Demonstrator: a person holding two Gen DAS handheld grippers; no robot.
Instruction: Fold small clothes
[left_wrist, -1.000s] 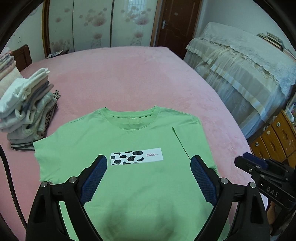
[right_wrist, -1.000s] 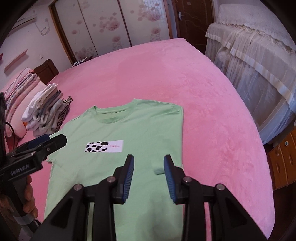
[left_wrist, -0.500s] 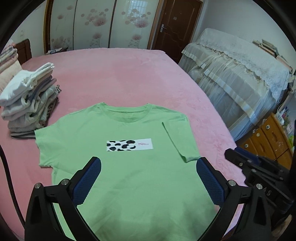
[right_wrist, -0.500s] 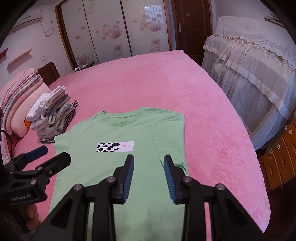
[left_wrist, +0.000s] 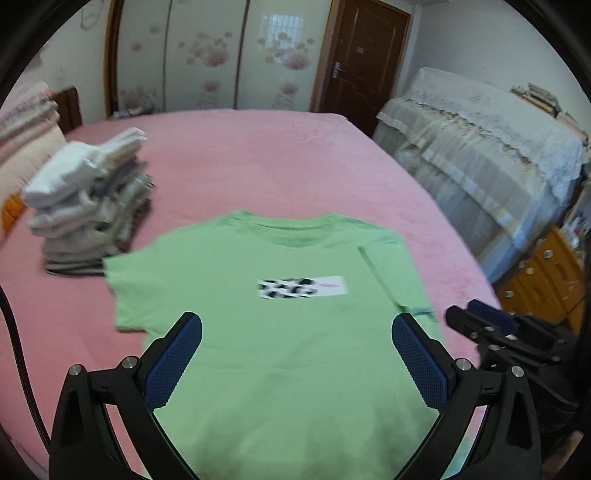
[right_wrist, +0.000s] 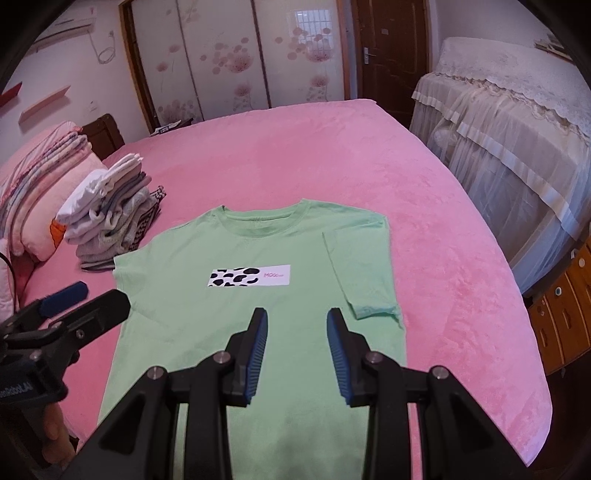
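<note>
Both grippers are withdrawing nearward: left gripper released, widened fully; right gripper part-open, empty. Green T-shirt is lying with its right sleeve folded inward.

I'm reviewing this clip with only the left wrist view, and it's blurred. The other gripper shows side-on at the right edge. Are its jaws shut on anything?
Observer: No. In its own view the right gripper has its jaws apart with nothing between them, over the lower half of the green shirt.
Operator: The print on the chest is a smear for me.
Observer: It's a white strip with black cow spots on the left and small pink letters on the right.
Operator: Is the sleeve on that side really folded in?
Observer: Yes. The sleeve lies flat on the shirt front, cuff toward the hem.
</note>
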